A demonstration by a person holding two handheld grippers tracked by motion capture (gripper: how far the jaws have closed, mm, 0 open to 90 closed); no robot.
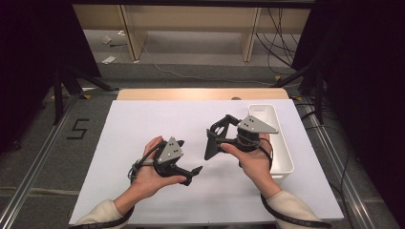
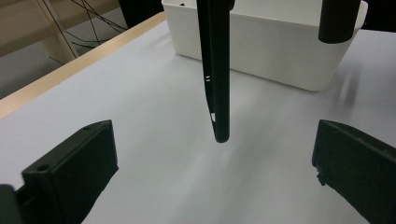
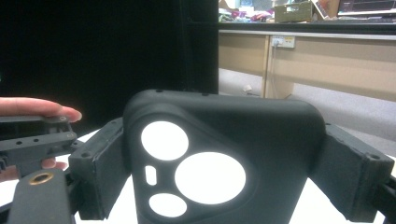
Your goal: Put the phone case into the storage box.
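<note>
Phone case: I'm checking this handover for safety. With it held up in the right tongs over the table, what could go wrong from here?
1. The right tongs pinch the black phone case only by its side edges, so the thin shell could flex and pop out onto the table.
2. The left tongs stand open near the case's lower end; closing off-centre might knock it askew.
3. A drop might miss the white bin beside it.

A black phone case (image 3: pixel 224 158), with round and oval camera cutouts through its back, hangs upright above the white table, right of centre and just left of the white bin, clamped by its side edges, its thin edge (image 2: pixel 217 70) turned toward the left.
</note>
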